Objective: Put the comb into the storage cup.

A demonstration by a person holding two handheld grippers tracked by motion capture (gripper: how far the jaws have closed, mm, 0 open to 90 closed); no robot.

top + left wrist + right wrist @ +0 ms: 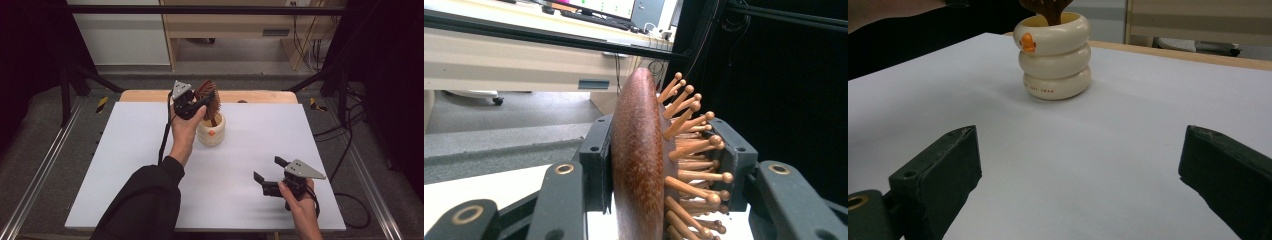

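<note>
Clamped on a wooden hairbrush (639, 165): both black pads of the left gripper (669, 165), one flat on the smooth brown back, the other against the side set with ball-tipped pegs. Seen close in the left gripper view, brush head upright between the jaws, pegs fanned out to the right. Seen from the high view, left gripper (200, 102) raised at the far middle of a white table (125, 165), brush (209, 97) held directly over a cream cup (210, 131), handle reaching down into it.

Spread wide with nothing between them: pads of the right gripper (1078, 180), hovering low over the bare tabletop (1073, 150). In the high view, right gripper (267, 175) at the near right, well apart from the cup and pointed toward it.

From the right gripper view, cup (1054, 55) shaped like three stacked rings, a small orange duck on the top ring, tiny red lettering on the bottom ring, yellow inside the rim. Brown brush handle (1048, 9) standing inside the cup, rising out of the mouth.
</note>
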